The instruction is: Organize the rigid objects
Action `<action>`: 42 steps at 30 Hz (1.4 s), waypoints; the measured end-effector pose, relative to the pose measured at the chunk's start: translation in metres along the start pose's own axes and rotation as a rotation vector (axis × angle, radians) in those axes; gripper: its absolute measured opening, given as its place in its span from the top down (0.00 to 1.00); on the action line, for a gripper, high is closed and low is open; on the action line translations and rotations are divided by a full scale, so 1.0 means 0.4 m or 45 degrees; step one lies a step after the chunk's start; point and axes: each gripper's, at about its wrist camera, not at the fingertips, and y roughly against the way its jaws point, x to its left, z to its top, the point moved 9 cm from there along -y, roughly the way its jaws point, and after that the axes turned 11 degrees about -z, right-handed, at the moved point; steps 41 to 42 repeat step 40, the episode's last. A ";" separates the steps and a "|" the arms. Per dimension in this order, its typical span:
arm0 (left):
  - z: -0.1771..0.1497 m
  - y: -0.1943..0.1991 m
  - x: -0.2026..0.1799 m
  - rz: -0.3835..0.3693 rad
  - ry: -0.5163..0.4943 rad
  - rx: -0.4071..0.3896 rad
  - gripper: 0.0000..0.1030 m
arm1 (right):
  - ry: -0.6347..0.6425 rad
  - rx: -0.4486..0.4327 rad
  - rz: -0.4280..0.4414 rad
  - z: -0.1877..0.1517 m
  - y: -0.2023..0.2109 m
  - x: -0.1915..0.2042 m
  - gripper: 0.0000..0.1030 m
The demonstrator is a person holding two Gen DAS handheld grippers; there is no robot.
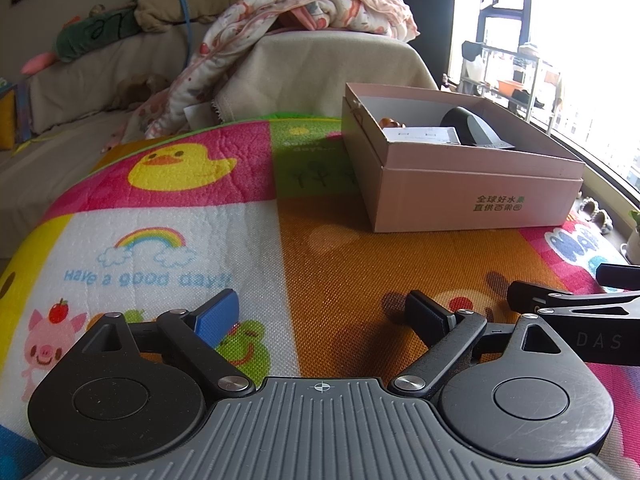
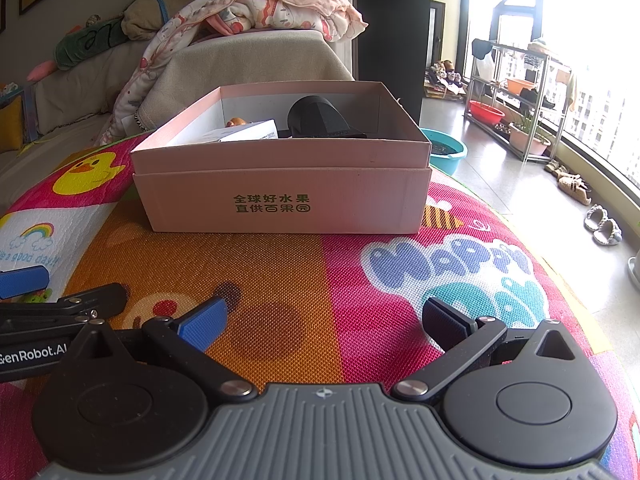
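Squarely at twelve o'clock from the right gripper (image 2: 322, 318) sits the pink cardboard box (image 2: 288, 204), open-topped and nested in its own lid, with green printed characters on its near wall. Inside it lie three things, packed toward the far side: a black rounded object (image 2: 316, 118) at about one o'clock within the box, a white carton (image 2: 250, 132) beside it toward eleven, and a small orange-brown item (image 2: 236, 121) of which only the top shows, so I cannot tell what it is.

From the left gripper (image 1: 322, 314) the same box (image 1: 472, 196) stands at roughly one o'clock, farther off.

Both claws are spread wide and hold nothing — each shows one blue pad (image 2: 204, 326) and one black pad, well apart, low over the play mat (image 2: 280, 280). The two grippers sit side by side, the left one's fingers entering the right view at nine o'clock.

The mat under everything is bright patchwork — a yellow duck (image 1: 176, 166), a rainbow (image 1: 150, 240) and a pink pig (image 1: 44, 340). Beyond it at eleven o'clock rises a beige sofa (image 1: 320, 68) draped with a patterned blanket (image 1: 304, 4). At two o'clock in the right view, a metal rack (image 2: 520, 100) stands by the window.
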 end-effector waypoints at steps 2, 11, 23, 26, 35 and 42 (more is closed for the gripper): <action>0.000 0.000 0.000 0.001 -0.001 -0.001 0.09 | 0.001 0.000 -0.001 0.000 0.000 0.000 0.00; 0.000 -0.001 0.000 0.000 0.000 0.000 0.09 | 0.000 0.000 0.000 0.000 0.000 -0.002 0.00; 0.007 -0.005 0.002 -0.020 -0.005 0.004 0.08 | 0.000 0.000 0.000 -0.001 0.001 -0.002 0.00; 0.007 -0.006 -0.002 -0.023 -0.018 0.010 0.09 | 0.000 0.000 0.000 -0.001 0.001 -0.002 0.00; 0.004 -0.002 -0.002 -0.024 -0.005 0.010 0.09 | 0.001 0.000 -0.001 -0.001 0.001 0.000 0.00; 0.005 0.000 -0.006 -0.006 -0.027 -0.008 0.14 | 0.001 0.000 -0.001 -0.001 0.001 -0.001 0.00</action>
